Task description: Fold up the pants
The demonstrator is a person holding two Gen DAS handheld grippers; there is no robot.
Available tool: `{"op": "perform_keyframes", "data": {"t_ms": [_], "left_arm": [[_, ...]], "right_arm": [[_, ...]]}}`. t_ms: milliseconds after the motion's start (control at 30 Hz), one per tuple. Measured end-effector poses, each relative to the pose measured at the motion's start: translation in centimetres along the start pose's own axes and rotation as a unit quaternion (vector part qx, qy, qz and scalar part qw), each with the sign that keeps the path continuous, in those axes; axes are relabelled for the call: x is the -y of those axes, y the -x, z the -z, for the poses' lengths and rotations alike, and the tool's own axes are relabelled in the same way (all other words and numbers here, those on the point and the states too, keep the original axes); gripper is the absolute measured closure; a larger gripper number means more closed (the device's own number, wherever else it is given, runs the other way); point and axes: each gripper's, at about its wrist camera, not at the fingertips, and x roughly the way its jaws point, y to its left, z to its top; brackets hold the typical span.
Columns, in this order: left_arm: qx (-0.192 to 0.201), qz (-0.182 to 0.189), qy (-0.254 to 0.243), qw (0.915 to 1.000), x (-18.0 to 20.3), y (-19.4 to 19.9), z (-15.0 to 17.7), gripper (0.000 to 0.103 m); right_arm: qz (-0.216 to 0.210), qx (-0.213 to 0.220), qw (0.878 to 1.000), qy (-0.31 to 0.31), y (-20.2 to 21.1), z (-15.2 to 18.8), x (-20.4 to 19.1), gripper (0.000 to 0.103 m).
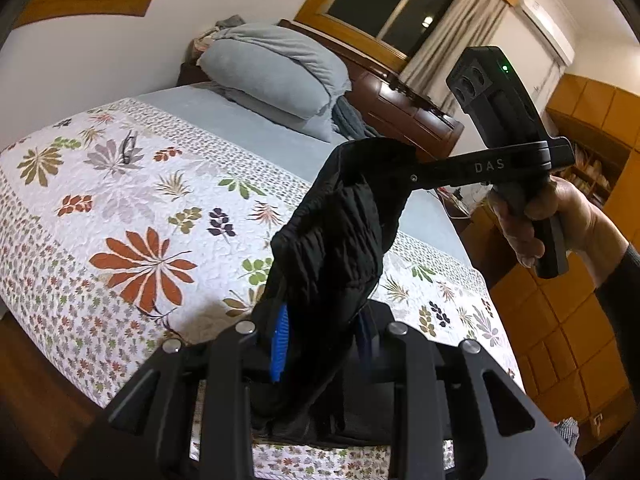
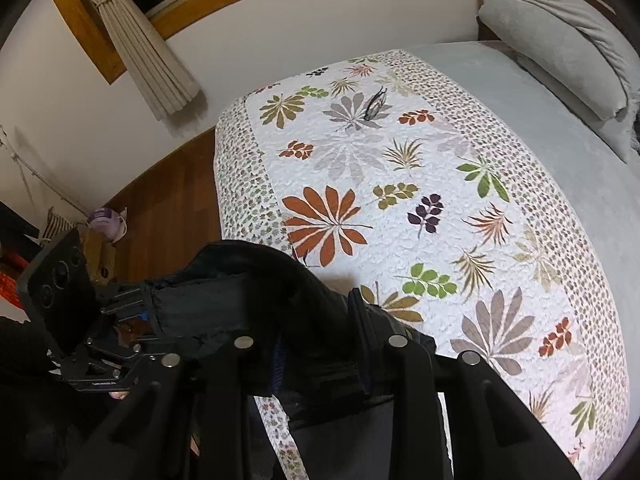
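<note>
The black pants [image 1: 340, 224] hang bunched in the air above the bed, stretched between both grippers. My left gripper [image 1: 324, 340] is shut on one end of the pants, blue pads pressed to the fabric. My right gripper [image 1: 404, 168] comes in from the right, held by a hand, and is shut on the other end. In the right wrist view the pants [image 2: 248, 292] drape across my right gripper [image 2: 320, 344], which is shut on them. The left gripper [image 2: 148, 308] clamps the waistband at the left. The rest of the pants hangs hidden below.
A floral quilt [image 2: 400, 200] covers the bed's foot, with grey sheet [image 2: 540, 120] and grey pillows [image 1: 276, 68] beyond. A pair of glasses [image 2: 374, 106] lies on the quilt. Wooden floor [image 2: 168, 208] lies left of the bed, wooden cabinets [image 1: 560, 320] right.
</note>
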Motion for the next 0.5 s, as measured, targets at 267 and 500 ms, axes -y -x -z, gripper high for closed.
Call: {"op": "perform_keyframes", "data": {"t_ms": [267, 500], "left_arm": [[-0.009, 0.014, -0.035, 0.9992, 3.6, -0.7, 0.8, 0.077], [-0.019, 0.023, -0.061, 0.9977, 6.4, -1.7, 1.8, 0.077]], "right_arm": [[0.012, 0.011, 1.000, -0.011, 2.5, 3.1, 1.5, 0.074], [0.016, 0.024, 0.999, -0.025, 4.1, 6.4, 2.9, 0.075]]}}
